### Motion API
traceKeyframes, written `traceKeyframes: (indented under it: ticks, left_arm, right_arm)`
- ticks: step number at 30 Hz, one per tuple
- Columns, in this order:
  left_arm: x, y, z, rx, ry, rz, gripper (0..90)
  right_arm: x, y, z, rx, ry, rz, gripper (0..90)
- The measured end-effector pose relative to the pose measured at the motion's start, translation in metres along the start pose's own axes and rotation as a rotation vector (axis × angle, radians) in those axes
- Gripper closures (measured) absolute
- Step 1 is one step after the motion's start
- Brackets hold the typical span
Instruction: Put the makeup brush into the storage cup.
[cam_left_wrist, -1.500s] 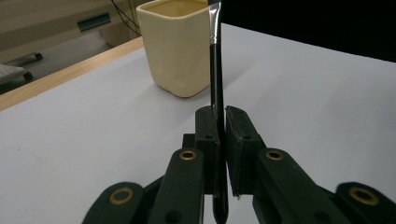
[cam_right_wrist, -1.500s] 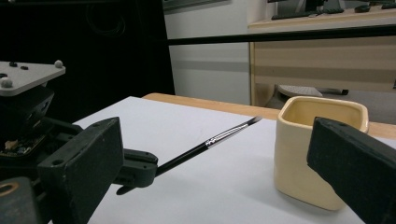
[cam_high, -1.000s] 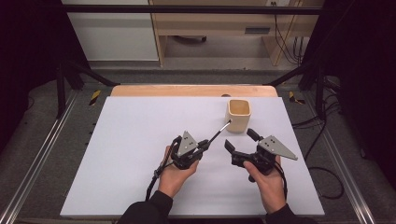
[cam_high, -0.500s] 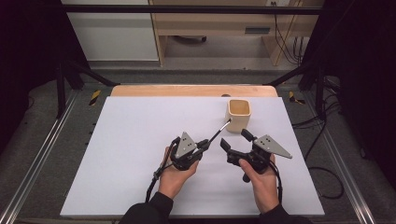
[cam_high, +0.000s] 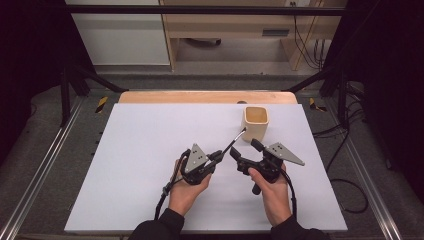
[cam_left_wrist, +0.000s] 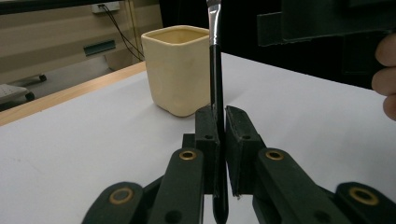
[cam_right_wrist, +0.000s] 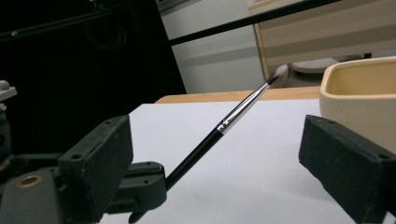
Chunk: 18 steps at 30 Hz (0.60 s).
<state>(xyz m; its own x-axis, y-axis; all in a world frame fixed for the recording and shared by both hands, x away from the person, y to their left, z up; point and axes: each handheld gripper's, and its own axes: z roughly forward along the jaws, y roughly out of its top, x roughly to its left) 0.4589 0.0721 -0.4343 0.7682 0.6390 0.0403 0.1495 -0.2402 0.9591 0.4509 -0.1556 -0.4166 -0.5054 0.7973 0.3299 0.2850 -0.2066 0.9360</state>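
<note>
One paintbrush (cam_left_wrist: 215, 70) pinched low on handle by left gripper (cam_high: 218, 156); right gripper (cam_high: 244, 151) spread wide beside. Risk, judged: brush pivots in thin grip, misses ceramic cup (cam_high: 256, 122).

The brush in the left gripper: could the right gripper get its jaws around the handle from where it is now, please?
Probably yes. The right gripper is open, and the brush rises between its jaws with bare handle above the left gripper. The cup stands off to one side, out of the way.
</note>
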Motion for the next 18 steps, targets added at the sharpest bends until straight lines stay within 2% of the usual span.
traceKeyframes:
  ticks: [2,8,18]
  left_arm:
    - [-0.001,0.0,0.0,-0.003,-0.002,0.001,84.0]
    - [-0.003,0.001,-0.001,-0.017,-0.002,0.005,84.0]
    - [-0.005,0.001,-0.001,-0.03,-0.008,0.011,84.0]
  right_arm:
    - [0.0,-0.001,0.003,0.0,0.004,0.018,15.1]
    - [-0.003,-0.002,0.007,0.009,-0.005,0.031,16.0]
    - [-0.004,-0.004,0.012,0.015,0.011,0.067,19.4]
